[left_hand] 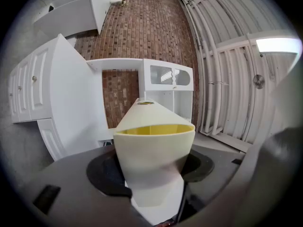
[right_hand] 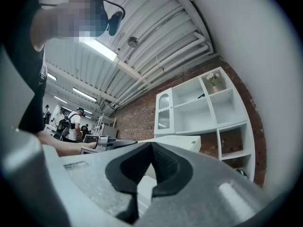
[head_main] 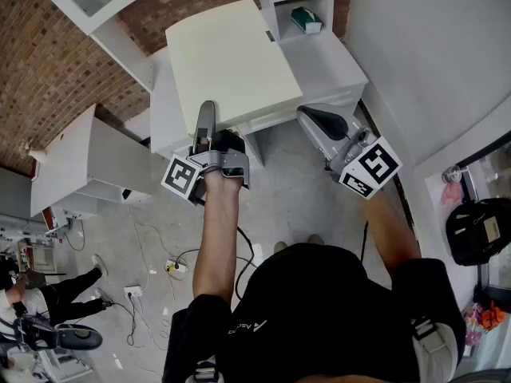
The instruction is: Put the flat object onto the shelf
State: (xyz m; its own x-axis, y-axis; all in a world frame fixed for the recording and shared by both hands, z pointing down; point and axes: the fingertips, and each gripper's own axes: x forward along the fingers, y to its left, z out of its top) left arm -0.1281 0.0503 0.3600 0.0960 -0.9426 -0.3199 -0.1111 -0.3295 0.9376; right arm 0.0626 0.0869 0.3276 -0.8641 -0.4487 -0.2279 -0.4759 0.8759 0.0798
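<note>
Left tongs [head_main: 207, 115] are clamped on the near edge of the flat object [head_main: 231, 62], left forearm [head_main: 217, 230] stretched straight toward it. Right tongs [head_main: 316, 120] are pinched together, empty, just right of that object's near corner.

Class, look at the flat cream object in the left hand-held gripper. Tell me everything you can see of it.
The flat object is a large, squarish, pale cream panel, smooth and matte, like card or plastic. Seen along the jaws, its near edge opens onto a yellow hollow, so it looks like a thin case, not a solid board. It hangs roughly level in the air over white furniture, the left hand-held gripper clamped on its near edge. Nothing else plainly touches it.
</note>
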